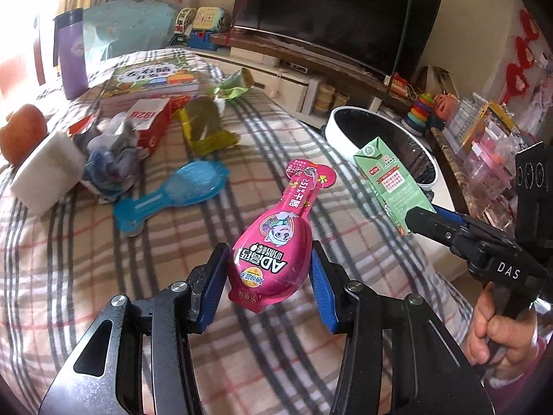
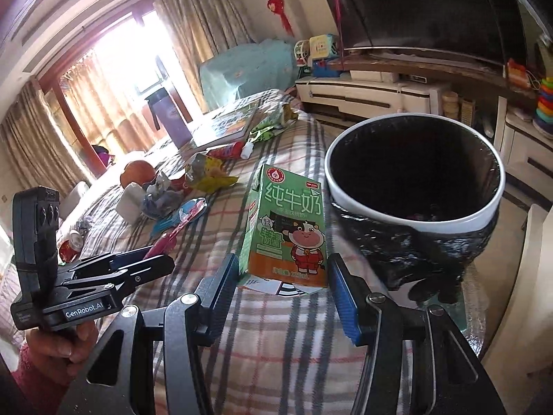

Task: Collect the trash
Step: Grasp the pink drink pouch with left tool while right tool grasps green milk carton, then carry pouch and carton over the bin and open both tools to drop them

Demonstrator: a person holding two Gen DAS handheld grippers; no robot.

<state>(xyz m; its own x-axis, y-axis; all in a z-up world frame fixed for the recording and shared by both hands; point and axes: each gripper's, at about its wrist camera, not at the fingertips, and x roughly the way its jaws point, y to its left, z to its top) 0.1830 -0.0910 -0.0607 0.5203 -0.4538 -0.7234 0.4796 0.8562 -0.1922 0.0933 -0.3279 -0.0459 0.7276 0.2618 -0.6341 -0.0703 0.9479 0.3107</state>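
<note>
The left claw (image 1: 269, 276) is clamped on a pink snack pouch (image 1: 276, 245), its blue pads pressing the pouch's bulging lower half from both sides; the pouch's narrow neck points toward twelve o'clock and hangs above the plaid blanket (image 1: 86, 276) that covers the surface. At about ten o'clock from the pouch lies a blue plastic blister shell (image 1: 172, 193), and beyond it a heap of crumpled paper (image 1: 110, 159), a white block (image 1: 45, 176), a red carton (image 1: 148, 121) and a yellow-green wrapper (image 1: 207, 128). An orange fruit (image 1: 20, 131) sits at the far left edge.

The right claw (image 2: 283, 283) grips a green milk carton (image 2: 287, 228) by its lower sides, holding it upright with the cartoon cow facing the camera. The carton is just beside the trash bin (image 2: 414, 221), which stands at two o'clock from it; the bin has a white rim and a black liner bag, and some small items are dimly visible at its bottom. In the left wrist view the same carton (image 1: 390, 176) appears in front of the bin (image 1: 342, 121), at the blanket's right edge.
</note>
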